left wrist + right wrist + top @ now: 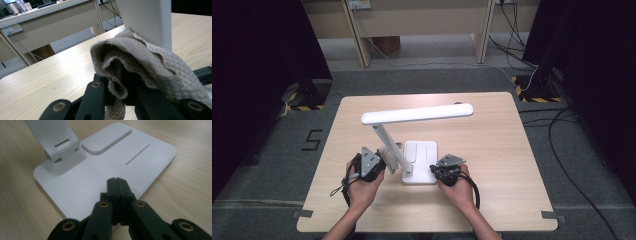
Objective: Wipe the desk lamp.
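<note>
Against the lamp's arm point(147, 20), the left gripper point(125, 85) clamps a cloth point(150, 67); the right gripper's point(117, 182) jaws press together on the base point(100, 175).

1 desk lamp point(414, 145), 1 cloth point(140, 67), 1 table point(492, 150), 2 grippers: left point(379, 162), right point(439, 172).

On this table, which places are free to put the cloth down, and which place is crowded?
Free: the table to the right of the lamp base, the strip beyond the lamp head, and the left side up to the table's edge. Crowded: the near middle, where the left gripper presses the cloth on the lamp arm and the right gripper rests on the base.
</note>
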### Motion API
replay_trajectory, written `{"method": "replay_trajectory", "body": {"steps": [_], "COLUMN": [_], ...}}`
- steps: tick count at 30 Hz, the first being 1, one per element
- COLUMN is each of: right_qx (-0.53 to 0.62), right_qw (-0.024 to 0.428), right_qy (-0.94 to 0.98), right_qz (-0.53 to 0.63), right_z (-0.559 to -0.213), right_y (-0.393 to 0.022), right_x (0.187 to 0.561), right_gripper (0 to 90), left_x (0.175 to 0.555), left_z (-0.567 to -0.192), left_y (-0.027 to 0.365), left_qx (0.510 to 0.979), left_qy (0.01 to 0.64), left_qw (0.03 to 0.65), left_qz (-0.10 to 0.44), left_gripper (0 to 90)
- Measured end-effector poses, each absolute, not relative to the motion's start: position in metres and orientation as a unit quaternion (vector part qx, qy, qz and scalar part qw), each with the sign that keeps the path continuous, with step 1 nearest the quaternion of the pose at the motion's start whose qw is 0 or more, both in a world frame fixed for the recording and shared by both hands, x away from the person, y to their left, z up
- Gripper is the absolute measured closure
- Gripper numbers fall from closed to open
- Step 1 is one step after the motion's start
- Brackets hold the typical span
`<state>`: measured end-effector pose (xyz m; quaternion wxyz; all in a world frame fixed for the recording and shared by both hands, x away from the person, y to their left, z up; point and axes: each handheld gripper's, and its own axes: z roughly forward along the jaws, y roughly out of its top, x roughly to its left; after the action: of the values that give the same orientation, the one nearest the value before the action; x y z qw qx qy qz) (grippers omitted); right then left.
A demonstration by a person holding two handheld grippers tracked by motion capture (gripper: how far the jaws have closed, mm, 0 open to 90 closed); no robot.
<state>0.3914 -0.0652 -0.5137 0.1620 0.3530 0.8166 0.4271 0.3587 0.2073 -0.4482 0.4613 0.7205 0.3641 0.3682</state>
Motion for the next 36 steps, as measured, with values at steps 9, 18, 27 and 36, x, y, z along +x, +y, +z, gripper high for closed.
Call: {"method": "replay_trajectory", "body": {"steps": [9,18,27,36], "right_qx": [0.354,0.354,0.352,0.352], "right_qw": [0.162,0.163,0.165,0.165], "right_qy": [0.816,0.816,0.816,0.816], "right_qz": [0.427,0.427,0.428,0.428], "right_z": [-0.514,-0.514,-0.514,-0.514], "right_y": [-0.065,-0.065,-0.065,-0.065], "right_x": [0.391,0.391,0.391,0.391], "right_gripper": [90.0,90.0,90.0,90.0], "left_x": [0.359,0.359,0.36,0.361], "left_z": [-0.454,-0.459,-0.465,-0.473], "left_y": [0.205,0.204,0.203,0.2], "left_qx": [0.723,0.727,0.732,0.737], "left_qy": [0.364,0.363,0.365,0.367], "left_qw": [0.459,0.455,0.451,0.447], "left_qz": [0.366,0.364,0.356,0.351], "left_gripper": [81.5,81.5,81.5,81.5]}}
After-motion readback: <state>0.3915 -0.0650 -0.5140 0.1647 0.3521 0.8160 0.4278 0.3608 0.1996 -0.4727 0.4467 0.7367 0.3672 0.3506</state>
